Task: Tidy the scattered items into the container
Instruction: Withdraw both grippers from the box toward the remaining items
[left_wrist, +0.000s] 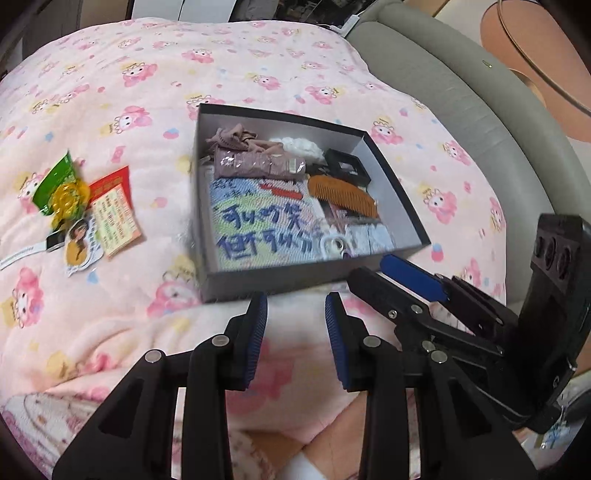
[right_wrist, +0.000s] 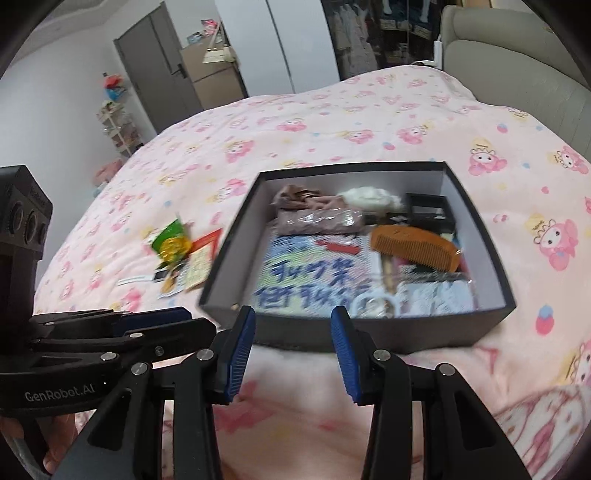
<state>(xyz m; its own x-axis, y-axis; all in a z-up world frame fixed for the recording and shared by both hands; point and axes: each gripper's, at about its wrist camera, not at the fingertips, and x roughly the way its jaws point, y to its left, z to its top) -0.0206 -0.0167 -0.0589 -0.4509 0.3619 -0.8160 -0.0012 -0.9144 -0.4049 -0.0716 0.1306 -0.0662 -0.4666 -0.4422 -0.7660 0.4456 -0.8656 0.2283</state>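
A black box (left_wrist: 277, 282) (right_wrist: 369, 334) with a grey inside stands on the pink quilt. It holds a wooden comb (left_wrist: 343, 195) (right_wrist: 417, 247), a blue knitted cloth (left_wrist: 255, 229) with writing, a mauve pouch (left_wrist: 258, 162) and a black clip (left_wrist: 345, 162). To the left of the box lie a green packet (left_wrist: 61, 181) (right_wrist: 168, 240), a red card (left_wrist: 114, 218) (right_wrist: 199, 266) and a round sticker (left_wrist: 79, 247). My left gripper (left_wrist: 295, 304) (right_wrist: 197, 320) and my right gripper (right_wrist: 292, 314) (left_wrist: 369, 267) hover side by side just before the box's near wall. Both stand open with nothing between the fingers.
The quilt (left_wrist: 147, 92) covers a bed. A grey padded headboard (left_wrist: 461, 110) curves along the right. A dark door (right_wrist: 155, 74) and a small shelf (right_wrist: 118, 125) stand beyond the bed's far left. A white strip (left_wrist: 26, 254) lies beside the sticker.
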